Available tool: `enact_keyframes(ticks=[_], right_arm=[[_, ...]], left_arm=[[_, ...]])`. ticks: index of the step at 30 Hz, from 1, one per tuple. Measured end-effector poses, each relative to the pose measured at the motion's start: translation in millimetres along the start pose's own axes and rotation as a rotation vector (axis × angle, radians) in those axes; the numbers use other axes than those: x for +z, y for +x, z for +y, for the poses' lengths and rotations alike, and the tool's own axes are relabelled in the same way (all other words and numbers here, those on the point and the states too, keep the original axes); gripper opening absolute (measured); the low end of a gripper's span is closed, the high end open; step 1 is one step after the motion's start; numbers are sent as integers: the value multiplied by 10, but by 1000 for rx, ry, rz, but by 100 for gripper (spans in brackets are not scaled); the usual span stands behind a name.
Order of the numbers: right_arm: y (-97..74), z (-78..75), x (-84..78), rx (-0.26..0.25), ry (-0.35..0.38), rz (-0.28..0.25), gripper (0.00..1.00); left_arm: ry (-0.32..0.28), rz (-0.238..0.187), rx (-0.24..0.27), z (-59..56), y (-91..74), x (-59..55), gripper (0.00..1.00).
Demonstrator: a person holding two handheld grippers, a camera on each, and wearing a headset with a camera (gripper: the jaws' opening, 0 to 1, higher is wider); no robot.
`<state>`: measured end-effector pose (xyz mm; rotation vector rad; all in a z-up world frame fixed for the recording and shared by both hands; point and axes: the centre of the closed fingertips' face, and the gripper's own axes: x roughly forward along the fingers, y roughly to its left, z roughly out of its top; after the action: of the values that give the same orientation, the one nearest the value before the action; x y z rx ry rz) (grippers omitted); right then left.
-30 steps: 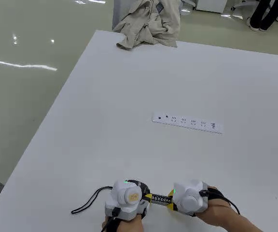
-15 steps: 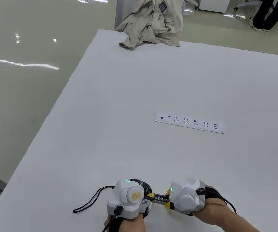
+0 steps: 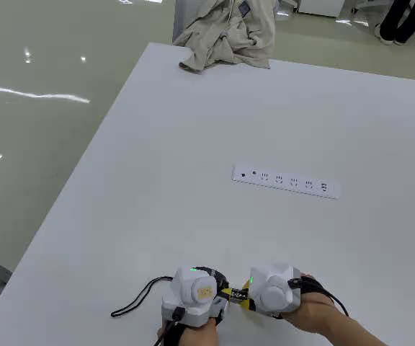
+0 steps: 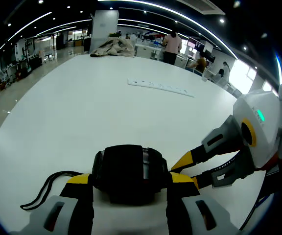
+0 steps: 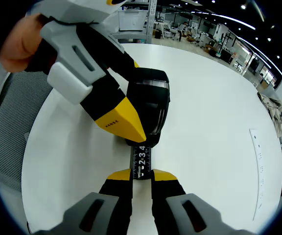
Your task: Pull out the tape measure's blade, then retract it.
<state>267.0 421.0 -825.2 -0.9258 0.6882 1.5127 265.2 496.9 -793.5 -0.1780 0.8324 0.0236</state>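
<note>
We see a black tape measure with a black, white-numbered blade; the left gripper and right gripper are white with yellow tips; the table is white.

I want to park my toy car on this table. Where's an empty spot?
Bare table lies between the crumpled cloth at the far edge and the power strip, and more between that strip and the tape measure. The near edge is crowded: the left tongs grip it, the right tongs pinch its blade, its strap trails left.
</note>
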Motion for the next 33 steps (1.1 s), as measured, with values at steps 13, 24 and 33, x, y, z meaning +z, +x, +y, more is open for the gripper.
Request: enact_keyframes(ticks=[13,24,33], right_arm=[[44,8,52,7,-1,0,14],[83,4,93,5,-16,7,14],[92,10,121,14,-11,3,14]], left_arm=[[2,3,-4,-1,4,-8,57],[3,1,-6,2,13,-11,57],[6,2,-8,0,4,-7,57]])
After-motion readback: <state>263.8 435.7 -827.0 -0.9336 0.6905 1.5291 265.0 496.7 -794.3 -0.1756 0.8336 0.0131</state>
